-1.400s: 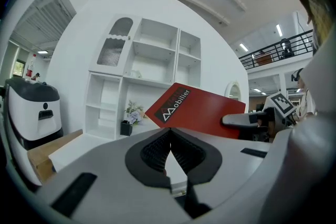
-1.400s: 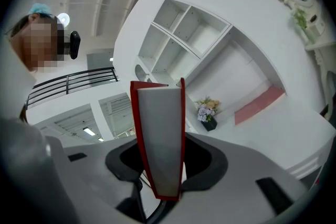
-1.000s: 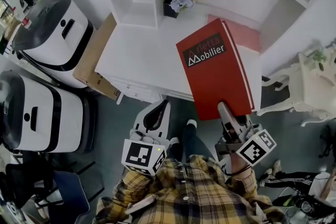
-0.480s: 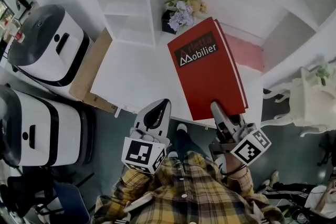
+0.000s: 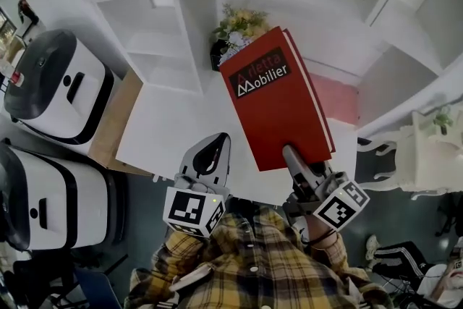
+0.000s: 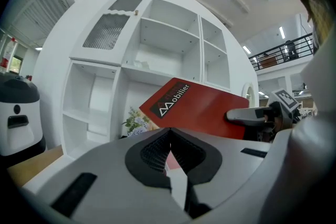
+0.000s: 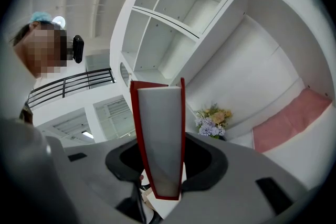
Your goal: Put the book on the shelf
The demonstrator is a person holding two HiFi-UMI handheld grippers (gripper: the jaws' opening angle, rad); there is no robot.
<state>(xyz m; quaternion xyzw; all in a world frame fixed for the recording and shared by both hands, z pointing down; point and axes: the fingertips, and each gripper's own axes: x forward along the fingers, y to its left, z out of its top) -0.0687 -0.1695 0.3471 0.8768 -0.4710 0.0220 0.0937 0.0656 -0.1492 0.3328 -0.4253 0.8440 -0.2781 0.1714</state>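
– The right gripper (image 5: 292, 155) has its two jaws pressed on the near edge of the red book (image 5: 275, 106). The book is up in the air, not on the shelf yet.

– What is around it?

– The book sticks out ahead of the gripper, above the white table (image 5: 173, 130). Its cover with the white letters faces up. A pot of flowers (image 5: 233, 27) stands right by the book's far left corner, between the book and the back wall.

– And the shelf?

– The white shelf (image 5: 155, 47) rises behind the table, ahead of both grippers, with open boxes in it. To the right of the book a pink pad (image 5: 340, 99) lies in a low nook.

– What about the other tool?

– The left gripper (image 5: 215, 143) is to the left of the book and does not touch it. Its jaws are together with nothing in them. Further left stand two big white machines (image 5: 61, 83) and a brown box (image 5: 108, 128).

– How are the hands held?

– Both grippers point forward at the shelf, about level, side by side. The person's checked shirt (image 5: 246, 268) is just behind them.
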